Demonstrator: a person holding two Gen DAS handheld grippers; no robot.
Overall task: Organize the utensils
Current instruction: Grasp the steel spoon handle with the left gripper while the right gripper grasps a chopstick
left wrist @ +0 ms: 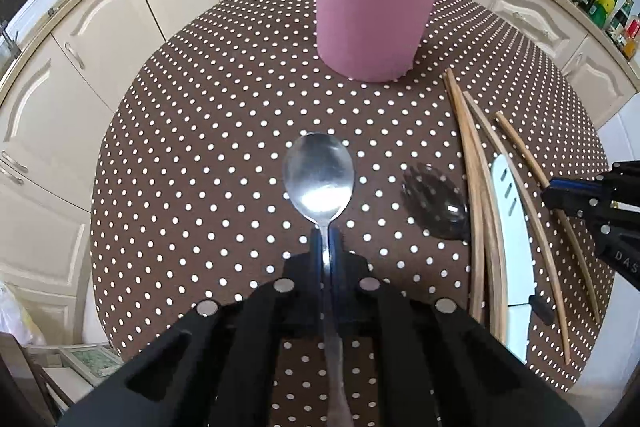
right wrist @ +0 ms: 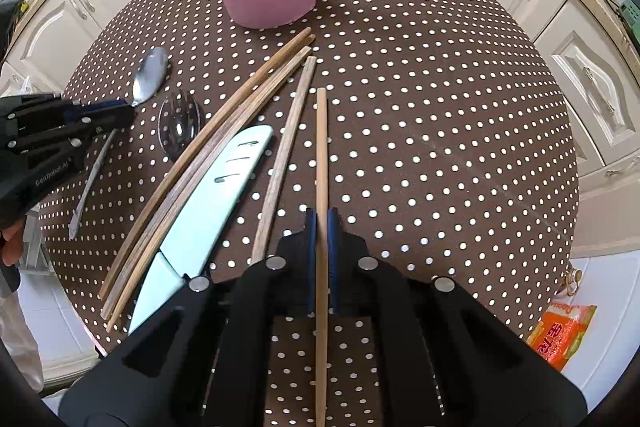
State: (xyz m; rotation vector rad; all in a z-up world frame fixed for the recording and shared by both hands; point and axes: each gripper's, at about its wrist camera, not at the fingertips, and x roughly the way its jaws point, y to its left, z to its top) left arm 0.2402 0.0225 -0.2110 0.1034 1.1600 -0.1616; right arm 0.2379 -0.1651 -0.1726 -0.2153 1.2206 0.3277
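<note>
While both grippers are loaded, the pink holder serves as the landmark for every place below.

Pink holder (left wrist: 380, 3): upright at the far side of the dotted table (right wrist: 440, 107); chopstick ends already stick out of its top in the left wrist view.

Metal spoon (left wrist: 319, 179): clamped at the neck by the left gripper (left wrist: 326, 247), bowl pointing toward the holder, on the near side of it. Whether the spoon is clear of the cloth, I cannot tell.

Single chopstick (right wrist: 321, 155): clamped between the fingers of the right gripper (right wrist: 321, 227), tip pointing toward the holder, nearer the camera than it.

Loose chopsticks (right wrist: 208, 163): several lying on the near side of the holder, far ends close to its base.

White knife (right wrist: 204, 203): flat among those chopsticks, in what looks like a sheath.

Dark clear spork (right wrist: 178, 127): flat, between the spoon and the chopsticks.

Step in hand (judgement): pick-up done on both sides; carry to the holder is pending.

Next move (judgement): raise each piece above the holder's rim, tip it toward vertical, lower it in, release. Going one at a time would avoid a clash over the opening.
</note>
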